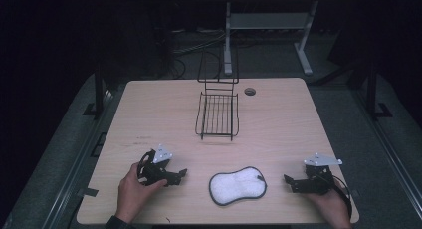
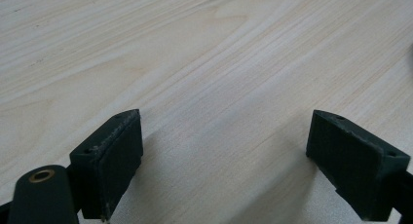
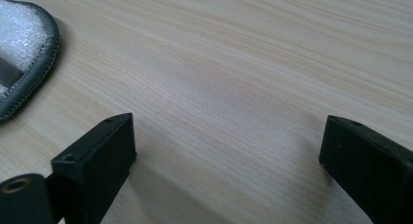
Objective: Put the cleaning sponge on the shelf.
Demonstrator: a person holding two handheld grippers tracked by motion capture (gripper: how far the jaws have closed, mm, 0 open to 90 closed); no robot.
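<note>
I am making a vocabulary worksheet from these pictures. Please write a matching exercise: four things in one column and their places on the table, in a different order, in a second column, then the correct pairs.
Things
1. wire basket
2. white pad
3. left gripper
4. round hole

Places
A. near edge of the table, between the two grippers
B. far edge of the table, right of the basket
C. middle of the far half, standing alone
D. near left part, jaws open over bare wood

Pairs: 1-C, 2-A, 3-D, 4-B

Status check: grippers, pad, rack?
Left gripper and right gripper open, empty, low over table. Pad flat between them, untouched. Rack behind, apart. Nothing in the way.
</note>
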